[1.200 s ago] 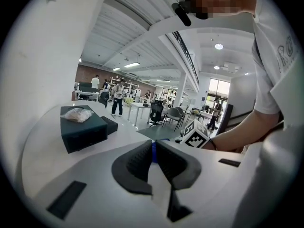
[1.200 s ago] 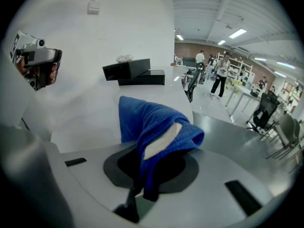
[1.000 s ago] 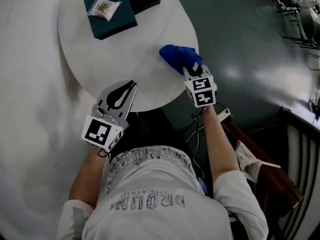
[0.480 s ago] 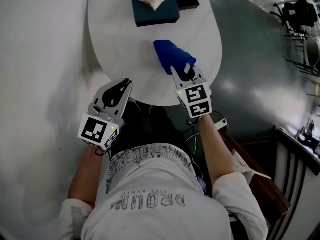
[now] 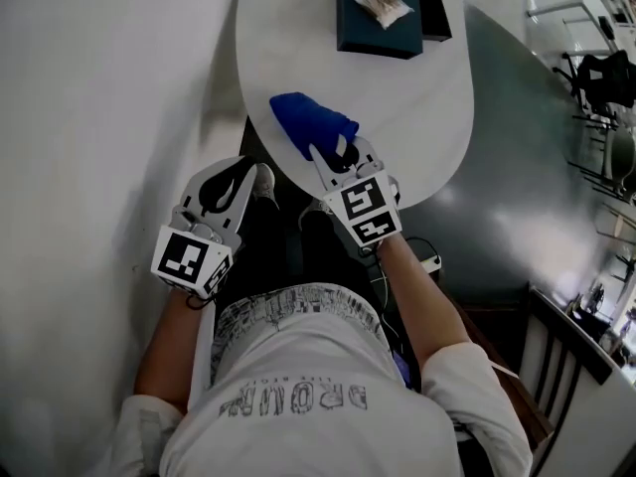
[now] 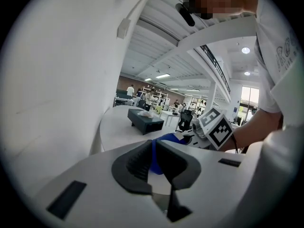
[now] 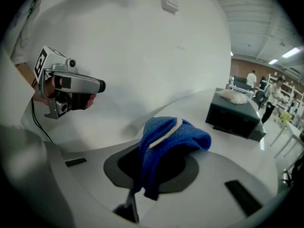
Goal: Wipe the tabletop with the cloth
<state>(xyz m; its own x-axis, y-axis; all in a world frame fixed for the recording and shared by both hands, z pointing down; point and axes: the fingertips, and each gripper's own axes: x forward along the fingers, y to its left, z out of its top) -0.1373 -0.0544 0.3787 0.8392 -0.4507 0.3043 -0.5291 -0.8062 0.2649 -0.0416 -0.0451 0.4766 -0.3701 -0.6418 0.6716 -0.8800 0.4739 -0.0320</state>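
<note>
The blue cloth (image 7: 166, 137) looks rough terry, the white tabletop (image 5: 298, 48) smooth and matt.

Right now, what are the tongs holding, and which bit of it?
The right tongs pinch the blue cloth by its near, bunched end. The left tongs are shut and hold nothing.

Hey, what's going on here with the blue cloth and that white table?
A person holds a gripper in each hand. The right gripper is shut on a blue cloth, which lies bunched on the white tabletop near its near edge. The left gripper hangs just off that edge, jaws together on nothing. A dark box with a clear packet on top sits at the table's far side.
</note>
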